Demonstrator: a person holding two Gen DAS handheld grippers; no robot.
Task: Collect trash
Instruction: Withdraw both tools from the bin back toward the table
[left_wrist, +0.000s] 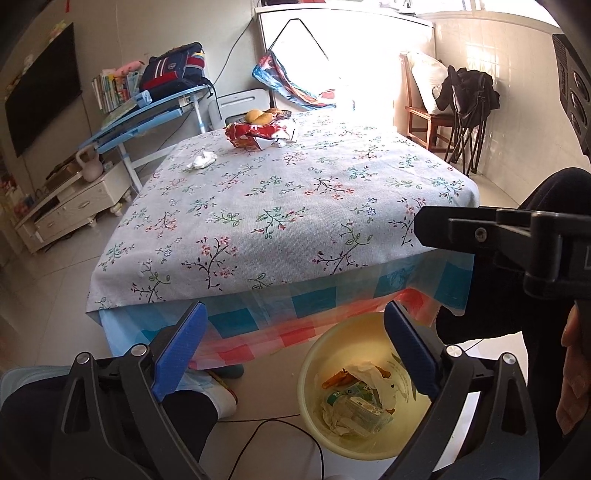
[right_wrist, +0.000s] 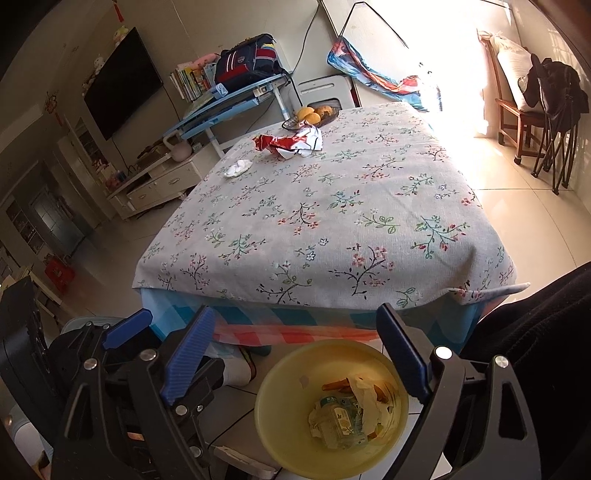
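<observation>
Yellow bin (right_wrist: 280, 380) on the floor already holds scraps; both grippers hover spread and empty above it. Reach the right gripper (right_wrist: 295, 354) across the counter (right_wrist: 332, 206) for the red wrapper (right_wrist: 288, 142), pinching a crumpled fold, then the tissue (right_wrist: 238, 168).

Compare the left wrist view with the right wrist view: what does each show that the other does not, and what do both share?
Only the left wrist view shows the person's hand at its right edge and a black cable looping on the floor.

Only the right wrist view shows a red item on the floor at far left, and the blue pads of the left gripper.

Both show the floral-clothed table, the crumpled tissue, the red wrapper, the fruit plate, the yellow bin holding trash, and open, empty jaws.
</observation>
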